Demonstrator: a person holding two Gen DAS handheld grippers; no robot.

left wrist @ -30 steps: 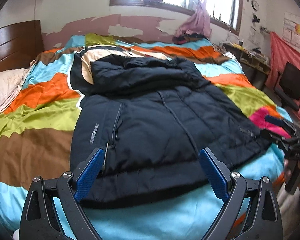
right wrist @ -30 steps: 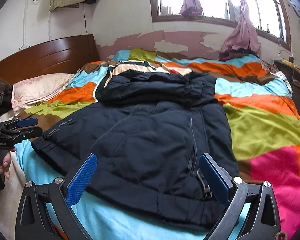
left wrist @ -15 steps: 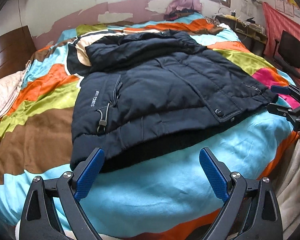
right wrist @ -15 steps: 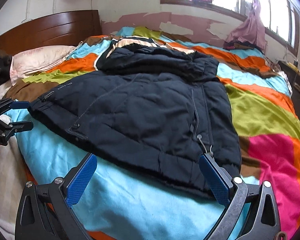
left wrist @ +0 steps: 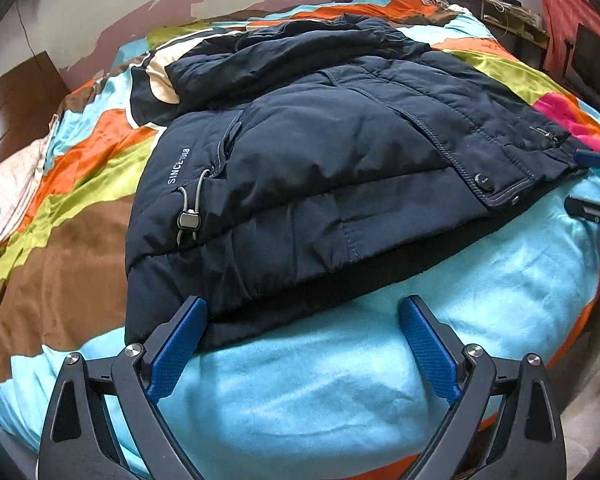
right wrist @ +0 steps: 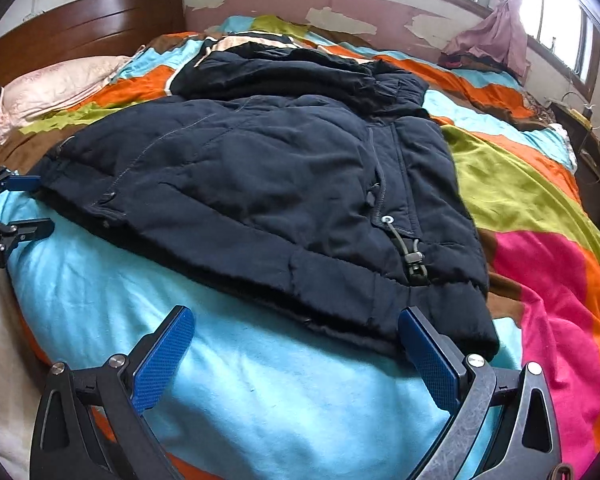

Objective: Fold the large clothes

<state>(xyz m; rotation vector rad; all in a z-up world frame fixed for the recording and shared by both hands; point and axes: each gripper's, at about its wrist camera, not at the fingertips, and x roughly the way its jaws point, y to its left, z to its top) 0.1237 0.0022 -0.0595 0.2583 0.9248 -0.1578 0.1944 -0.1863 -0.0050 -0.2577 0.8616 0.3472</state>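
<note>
From the left wrist view, the dark navy padded jacket (left wrist: 340, 160) lies spread on the multicoloured patchwork bedspread (left wrist: 80, 208), its hem towards the camera, its hood bunched at the far end. The left gripper (left wrist: 302, 340) sits at the jacket's near hem corner with its blue-padded jaws spread wide and nothing between them — the left pad only overlaps the hem edge in the picture. A grey drawcord toggle (left wrist: 188, 220) dangles on the jacket's side panel. At the jacket's other hem corner the blue tips of the right gripper (left wrist: 592, 184) show.

From the right wrist view, the right gripper (right wrist: 296, 344) is likewise wide open and empty at the jacket's (right wrist: 260, 184) opposite hem corner, its right pad just beside the cuffed edge. A second black toggle cord (right wrist: 414, 260) hangs near that corner. The left gripper (right wrist: 12, 208) shows at the far hem corner.

The padding is thick and slippery — a shallow pinch would likely catch only the top layer, or snag a toggle cord, and the fold would skew. Beyond the jacket's collar lie a pale pink pillow (right wrist: 56, 88) and a dark wooden headboard (right wrist: 84, 28); neither blocks the fold.
</note>
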